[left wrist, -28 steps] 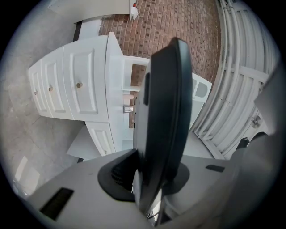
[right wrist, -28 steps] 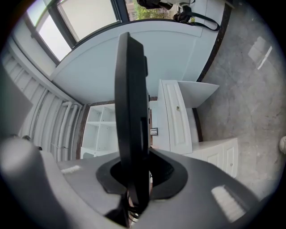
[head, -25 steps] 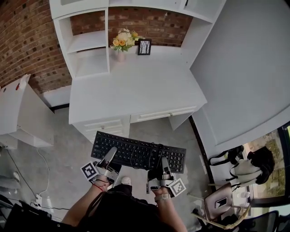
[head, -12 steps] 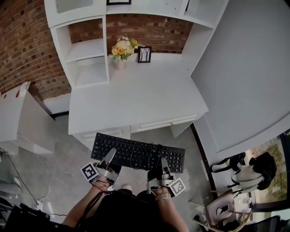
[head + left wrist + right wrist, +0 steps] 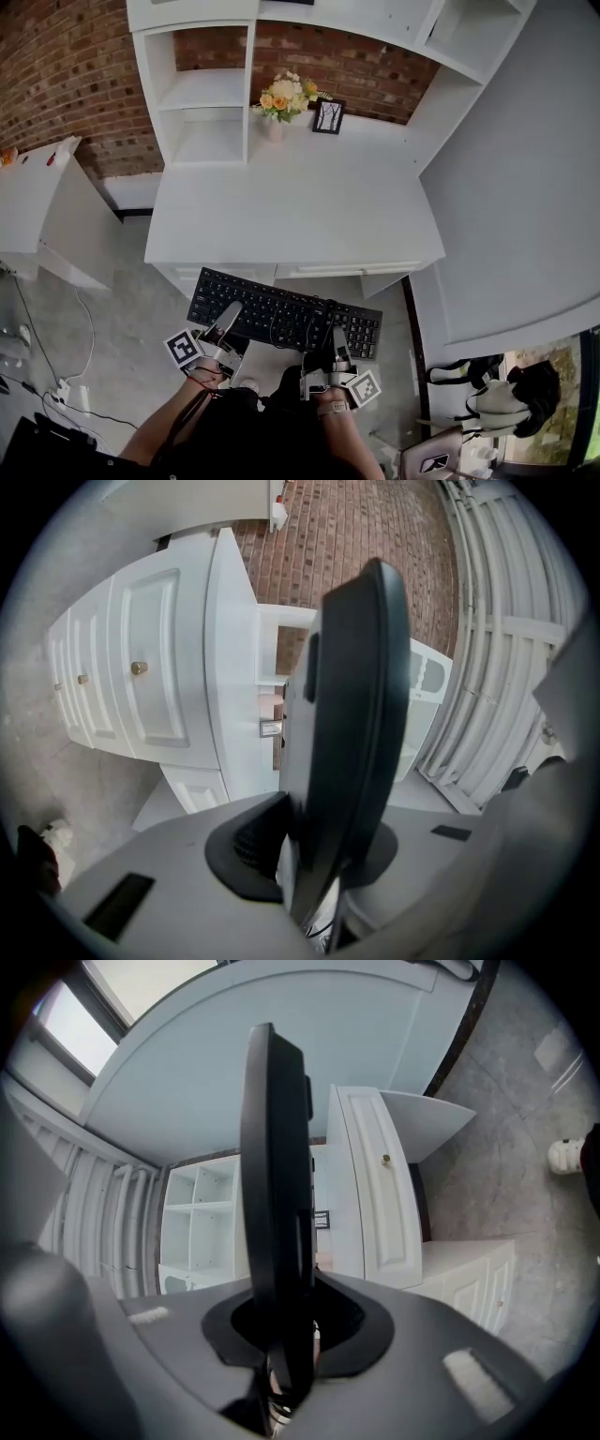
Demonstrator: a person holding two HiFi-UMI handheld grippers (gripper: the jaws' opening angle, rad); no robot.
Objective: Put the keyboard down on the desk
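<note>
We hold the keyboard (image 5: 281, 317) in the air at 6 o'clock of the table (image 5: 291, 211), not on it. L hand-held gripper (image 5: 228, 317) & R hand-held gripper (image 5: 337, 337) each pinch its near edge.

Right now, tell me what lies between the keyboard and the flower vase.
Head view: between keyboard and vase, only drawer fronts and bare white desktop.

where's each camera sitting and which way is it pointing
Head view: on the person's head, looking steeply down at the white desk and keyboard; forearms, left gripper and right gripper show.
Left gripper view: on that gripper, looking along its jaws, shut on the keyboard's edge.
Right gripper view: likewise on the right gripper.
Both gripper views share keyboard, desk drawers.
</note>
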